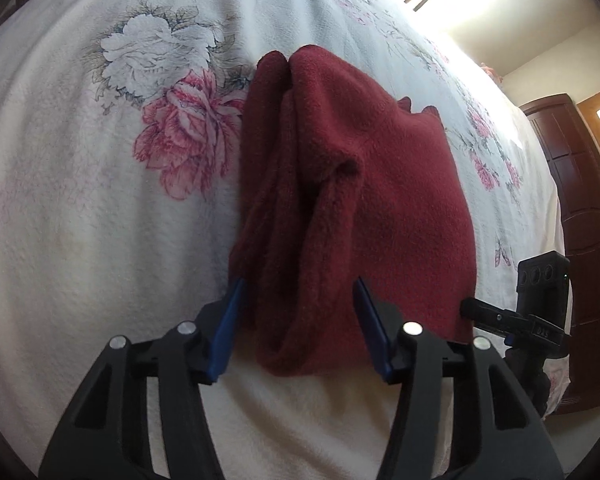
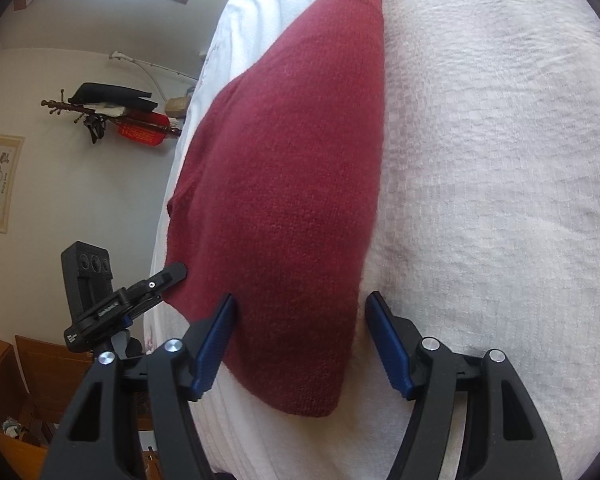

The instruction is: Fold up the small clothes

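Note:
A dark red knitted sweater lies folded lengthwise on a white bedspread with pink and grey flowers. My left gripper is open, its blue-padded fingers straddling the near bunched end of the sweater, where layered folds show. In the right wrist view the same sweater stretches away flat, a ribbed cuff at its far tip. My right gripper is open as well, fingers on either side of the sweater's near end. Each view shows the other gripper at the sweater's side: the right one, the left one.
The bed edge runs close to the sweater on one side. Beyond it stand a dark wooden wardrobe, wooden furniture, and a wall rack with hanging items. Bright windows sit at the top of both views.

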`<control>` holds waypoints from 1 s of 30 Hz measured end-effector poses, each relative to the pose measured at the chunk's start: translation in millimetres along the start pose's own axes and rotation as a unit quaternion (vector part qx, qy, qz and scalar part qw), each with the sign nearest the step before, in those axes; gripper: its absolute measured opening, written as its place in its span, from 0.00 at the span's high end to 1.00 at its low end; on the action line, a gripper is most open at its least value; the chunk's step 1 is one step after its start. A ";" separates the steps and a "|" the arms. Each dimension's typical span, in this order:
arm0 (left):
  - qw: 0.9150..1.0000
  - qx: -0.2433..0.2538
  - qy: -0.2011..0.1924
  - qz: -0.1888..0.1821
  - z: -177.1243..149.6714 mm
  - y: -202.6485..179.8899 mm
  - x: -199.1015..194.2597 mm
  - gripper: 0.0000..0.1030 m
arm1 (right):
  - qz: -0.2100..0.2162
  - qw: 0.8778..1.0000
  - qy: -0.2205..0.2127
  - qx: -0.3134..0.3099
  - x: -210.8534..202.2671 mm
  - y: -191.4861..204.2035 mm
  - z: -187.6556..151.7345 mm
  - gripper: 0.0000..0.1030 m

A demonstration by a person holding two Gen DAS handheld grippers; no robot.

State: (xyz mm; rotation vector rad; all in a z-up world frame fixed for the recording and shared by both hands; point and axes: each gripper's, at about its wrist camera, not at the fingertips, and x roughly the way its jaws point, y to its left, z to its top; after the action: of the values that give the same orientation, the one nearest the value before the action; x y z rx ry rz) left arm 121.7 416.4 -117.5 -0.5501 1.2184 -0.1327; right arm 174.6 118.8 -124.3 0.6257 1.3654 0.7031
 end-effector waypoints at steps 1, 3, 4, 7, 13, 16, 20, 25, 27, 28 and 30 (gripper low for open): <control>1.000 -0.006 -0.003 -0.006 2.1 0.4 -0.9 0.81 | 0.001 1.000 0.000 0.000 -0.2 -1.0 -0.8 0.34; 1.000 -0.003 -0.019 -0.011 5.1 -1.9 -10.4 0.89 | 0.006 1.000 -0.001 -0.001 -1.3 -1.3 -2.1 0.36; 1.000 0.000 -0.029 -0.008 6.7 -2.2 -16.9 0.89 | 0.010 1.000 -0.001 -0.004 -1.5 0.7 -2.0 0.36; 0.999 -0.005 -0.032 0.003 9.5 8.8 -17.9 0.90 | -0.003 1.000 0.004 -0.009 -0.1 4.1 -2.4 0.45; 1.000 -0.008 -0.005 0.020 5.7 23.5 14.9 0.85 | -0.022 0.999 0.027 -0.011 13.1 3.3 -4.6 0.65; 0.999 0.005 -0.004 0.035 11.7 14.7 4.9 0.69 | -0.028 0.999 0.028 -0.020 11.6 8.1 -3.6 0.64; 0.998 0.019 -0.042 0.039 33.4 8.2 -26.2 0.46 | -0.065 0.997 0.002 -0.049 -5.8 31.7 -0.3 0.45; 0.997 0.032 -0.067 0.035 96.3 -9.8 -25.5 0.39 | -0.098 0.993 -0.021 -0.064 -17.3 44.2 -0.2 0.40; 0.997 0.042 -0.054 0.033 120.7 -20.9 -9.2 0.39 | -0.097 0.993 -0.019 -0.060 -12.5 41.7 0.1 0.40; 0.997 0.049 -0.047 0.043 129.5 -26.6 -0.3 0.39 | -0.098 0.993 -0.015 -0.057 -9.1 40.5 -0.2 0.40; 0.996 0.059 -0.035 0.063 143.5 -32.3 16.8 0.39 | -0.101 0.993 -0.010 -0.057 -3.4 38.4 -0.3 0.40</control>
State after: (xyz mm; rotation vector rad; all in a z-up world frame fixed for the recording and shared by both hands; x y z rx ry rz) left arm 265.1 429.4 -83.2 -0.3711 1.1652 -0.0765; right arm 170.8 141.1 -93.2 0.3969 1.3378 0.6049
